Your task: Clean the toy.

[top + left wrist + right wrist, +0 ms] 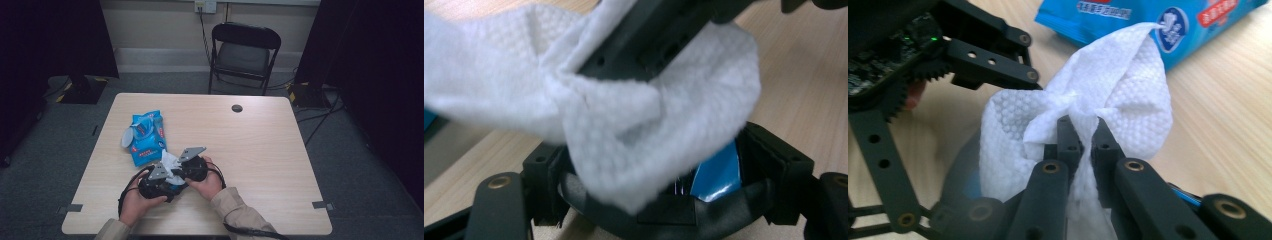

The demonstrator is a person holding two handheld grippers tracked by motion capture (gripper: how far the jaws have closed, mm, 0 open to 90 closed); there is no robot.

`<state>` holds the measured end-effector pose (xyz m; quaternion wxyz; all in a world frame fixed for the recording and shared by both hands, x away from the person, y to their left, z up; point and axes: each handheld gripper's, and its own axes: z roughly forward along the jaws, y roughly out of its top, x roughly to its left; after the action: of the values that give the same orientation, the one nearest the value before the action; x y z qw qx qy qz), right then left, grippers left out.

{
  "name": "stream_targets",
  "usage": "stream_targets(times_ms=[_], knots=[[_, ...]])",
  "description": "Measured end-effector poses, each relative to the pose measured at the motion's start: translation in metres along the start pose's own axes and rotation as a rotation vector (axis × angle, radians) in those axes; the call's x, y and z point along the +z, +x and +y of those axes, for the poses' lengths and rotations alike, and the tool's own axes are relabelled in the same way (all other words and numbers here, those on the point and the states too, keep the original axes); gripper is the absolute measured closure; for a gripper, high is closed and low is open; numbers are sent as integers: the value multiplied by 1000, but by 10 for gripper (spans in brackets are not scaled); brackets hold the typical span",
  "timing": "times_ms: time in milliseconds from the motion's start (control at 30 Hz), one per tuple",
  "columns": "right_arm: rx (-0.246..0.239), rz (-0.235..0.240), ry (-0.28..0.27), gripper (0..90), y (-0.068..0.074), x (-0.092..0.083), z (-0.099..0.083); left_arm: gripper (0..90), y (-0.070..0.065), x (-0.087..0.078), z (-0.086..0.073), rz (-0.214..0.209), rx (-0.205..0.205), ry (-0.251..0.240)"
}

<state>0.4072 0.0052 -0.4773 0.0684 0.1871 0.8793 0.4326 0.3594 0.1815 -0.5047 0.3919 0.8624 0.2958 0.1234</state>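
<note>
hidden: wet wipe [634,135] covers left gripper [669,200], apparently spread | right gripper [1082,131] pinches wipe | wipes pack [146,137] at 11 o'clock

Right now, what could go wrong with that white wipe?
The right tongs pinch only a bunched bit of the white wipe, so it might slip out or tear. The wipe also drapes over the left tongs, so a pull might snag it there. The blue wipes pack lies nearby.

Counting it up on the counter [260,150]:
One white wipe [1128,95], one blue wipe pack [146,137], two tools, one folding chair [243,55] behind.
</note>
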Motion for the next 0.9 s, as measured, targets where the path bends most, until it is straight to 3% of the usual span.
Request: stream_targets(times_ms=[200,467,767,900], knots=[[30,-22,-11,870,-11,-7,-4,241,0,0,0,0,0,1],[75,-86,0,870,-33,-19,-17,242,0,0,0,0,0,0],[74,-141,23,870,-46,-28,-28,242,0,0,0,0,0,0],[94,-151,20,870,-53,-32,-35,242,0,0,0,1,0,0]])
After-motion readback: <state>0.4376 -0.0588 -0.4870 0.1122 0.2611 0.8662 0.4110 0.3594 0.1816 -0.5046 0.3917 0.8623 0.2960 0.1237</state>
